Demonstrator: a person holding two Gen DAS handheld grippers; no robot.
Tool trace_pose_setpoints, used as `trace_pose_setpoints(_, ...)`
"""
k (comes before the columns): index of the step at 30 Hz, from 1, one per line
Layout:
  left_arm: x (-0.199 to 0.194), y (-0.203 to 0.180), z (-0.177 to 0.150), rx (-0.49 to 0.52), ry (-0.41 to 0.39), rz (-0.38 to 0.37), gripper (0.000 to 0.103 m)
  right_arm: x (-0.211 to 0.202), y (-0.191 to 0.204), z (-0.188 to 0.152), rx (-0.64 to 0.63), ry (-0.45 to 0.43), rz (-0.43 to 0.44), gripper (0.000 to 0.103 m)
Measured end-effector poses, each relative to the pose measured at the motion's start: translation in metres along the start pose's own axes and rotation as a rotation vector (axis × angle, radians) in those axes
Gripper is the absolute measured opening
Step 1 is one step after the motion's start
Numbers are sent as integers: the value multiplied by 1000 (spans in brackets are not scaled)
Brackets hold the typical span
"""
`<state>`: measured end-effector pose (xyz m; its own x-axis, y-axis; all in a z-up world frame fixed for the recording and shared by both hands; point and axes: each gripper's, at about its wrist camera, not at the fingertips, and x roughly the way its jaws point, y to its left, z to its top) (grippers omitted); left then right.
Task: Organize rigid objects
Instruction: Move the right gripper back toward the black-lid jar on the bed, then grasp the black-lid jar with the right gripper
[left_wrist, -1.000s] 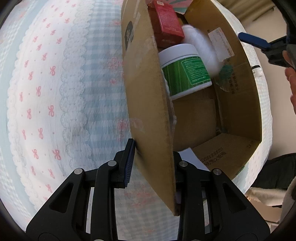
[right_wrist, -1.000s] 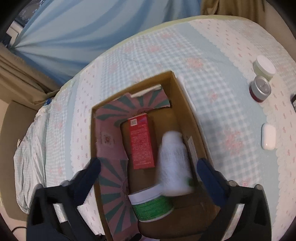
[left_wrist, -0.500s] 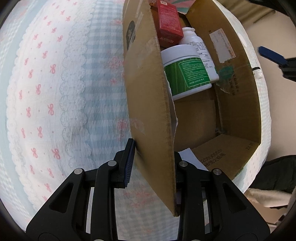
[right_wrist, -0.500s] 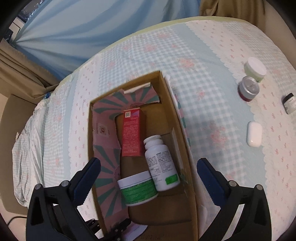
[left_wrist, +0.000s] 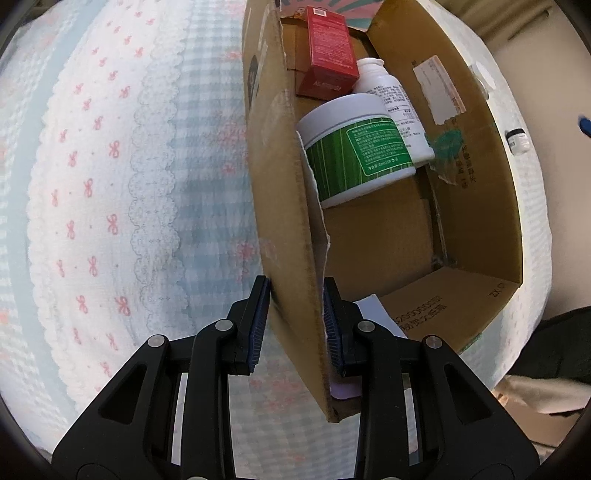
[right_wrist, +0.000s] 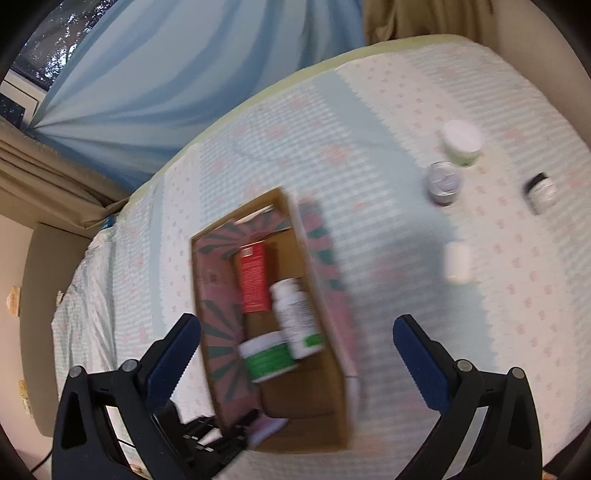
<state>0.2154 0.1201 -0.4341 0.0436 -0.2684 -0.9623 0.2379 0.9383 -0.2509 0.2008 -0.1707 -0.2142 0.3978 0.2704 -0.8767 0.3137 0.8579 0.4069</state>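
Brown cardboard box (left_wrist: 476, 206) on bed, holding red carton (left_wrist: 328, 51), white bottle (left_wrist: 391, 99), green-labelled tub (left_wrist: 354, 151) | left tool (left_wrist: 295, 325) clenched on box wall, steadying it | right tool (right_wrist: 295, 354) released above box, empty | small jars (right_wrist: 445, 182) beyond box, unsorted

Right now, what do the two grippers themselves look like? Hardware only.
Both match: the left gripper and right gripper have black angular plastic frames with triangular cutouts, silver round screw heads at the pivots, and dark blue ribbed pads on the fingers. No cables, markings or sleeves show.
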Motion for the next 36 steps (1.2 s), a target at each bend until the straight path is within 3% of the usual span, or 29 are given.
trace_pose_setpoints(4, -1, -4, -2, -11, -9, 27, 26, -22, -43, 8, 17, 26, -45, 103)
trace_pose_setpoints(8, -1, -11, -6, -49, -25, 47, 26, -51, -93, 13, 32, -28, -140, 103)
trace_pose_setpoints(10, -2, -12, -9, -77, -38, 37, 26, -64, -119, 18, 27, -48, -192, 103)
trace_pose_setpoints(15, -5, -3, -18, -128, -70, 7, 26, -70, -181, 37, 21, -47, -219, 103)
trace_pose_setpoints(23, -13, -1, -29, -159, -101, 19, 26, -40, -260, 61, -31, -54, -208, 103)
trace_pose_setpoints(36, -29, 4, -39, -219, -142, 10, 26, 38, -308, 82, -198, -102, -231, 103)
